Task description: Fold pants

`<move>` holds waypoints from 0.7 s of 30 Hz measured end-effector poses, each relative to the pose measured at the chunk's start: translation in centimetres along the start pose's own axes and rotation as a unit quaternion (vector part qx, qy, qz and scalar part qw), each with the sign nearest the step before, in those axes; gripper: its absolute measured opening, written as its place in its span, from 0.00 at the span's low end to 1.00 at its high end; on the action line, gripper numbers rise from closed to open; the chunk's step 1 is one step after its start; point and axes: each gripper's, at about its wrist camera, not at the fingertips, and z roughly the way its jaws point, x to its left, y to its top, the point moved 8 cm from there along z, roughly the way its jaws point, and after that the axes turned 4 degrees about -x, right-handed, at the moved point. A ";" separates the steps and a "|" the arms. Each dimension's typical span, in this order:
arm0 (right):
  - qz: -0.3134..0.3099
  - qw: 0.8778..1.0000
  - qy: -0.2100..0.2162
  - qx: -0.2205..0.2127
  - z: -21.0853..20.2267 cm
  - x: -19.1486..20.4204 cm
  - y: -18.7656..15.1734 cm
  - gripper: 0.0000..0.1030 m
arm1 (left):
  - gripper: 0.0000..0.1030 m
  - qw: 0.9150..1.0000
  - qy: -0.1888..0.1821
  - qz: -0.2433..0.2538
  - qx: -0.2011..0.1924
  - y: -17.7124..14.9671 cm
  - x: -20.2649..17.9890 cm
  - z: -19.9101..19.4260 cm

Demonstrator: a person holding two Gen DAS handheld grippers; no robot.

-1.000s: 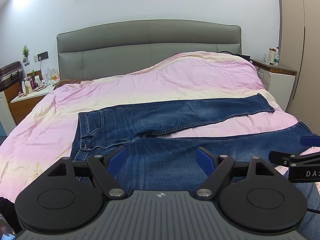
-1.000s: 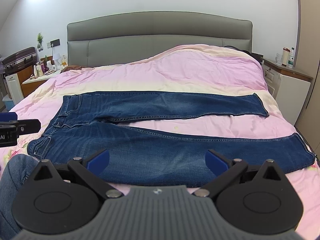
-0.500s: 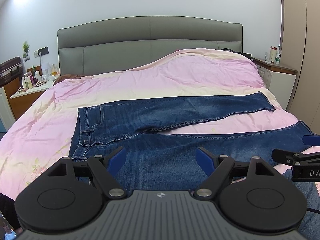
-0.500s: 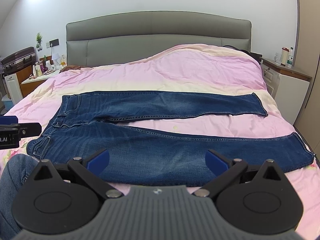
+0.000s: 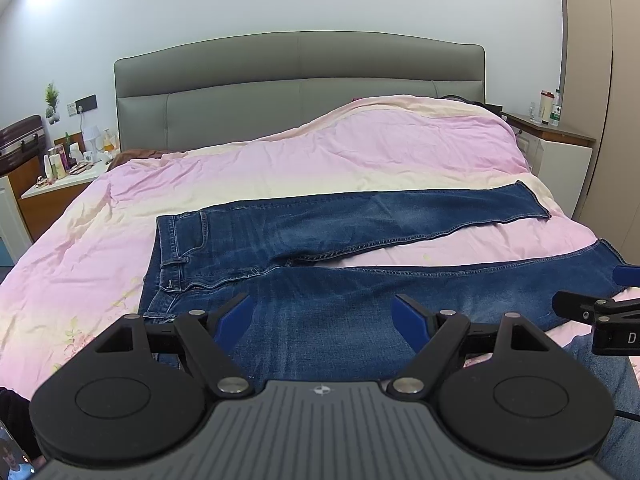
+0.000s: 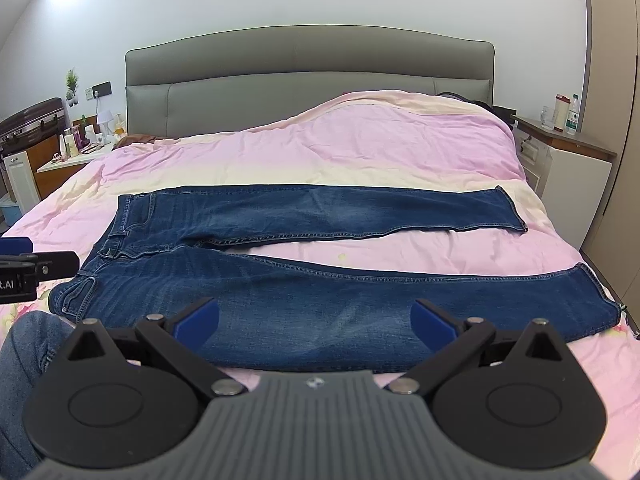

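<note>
The jeans (image 6: 304, 280) lie flat and unfolded on the pink quilt (image 6: 360, 144) of the bed, waistband to the left, legs spread apart in a narrow V. No fold is made yet; all the folding remains. The left tool (image 5: 322, 316) and right tool (image 6: 316, 320) hover over the near leg, both wide open and holding nothing.

Left gripper (image 5: 322, 312) and right gripper (image 6: 314, 318), side by side, jaws wide apart.
</note>
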 end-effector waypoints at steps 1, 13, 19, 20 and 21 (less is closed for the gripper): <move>0.000 1.000 -0.001 -0.001 -0.1 -0.1 0.0 0.95 | 0.90 1.000 0.000 0.000 0.000 0.0 0.0 0.0; 0.005 1.000 -0.013 -0.006 -0.8 -0.5 0.0 0.95 | 0.90 1.000 0.001 0.000 0.001 -0.2 0.0 -0.2; 0.005 1.000 -0.022 -0.006 -1.1 -1.2 0.0 0.95 | 0.90 1.000 0.000 -0.001 0.000 -0.1 0.0 -0.5; 0.005 1.000 -0.023 -0.006 -1.2 -1.2 0.0 0.95 | 0.90 1.000 0.000 -0.001 0.000 -0.1 0.0 -0.5; 0.005 1.000 -0.024 -0.006 -1.2 -1.3 0.0 0.95 | 0.90 1.000 0.000 -0.001 0.000 -0.1 0.0 -0.5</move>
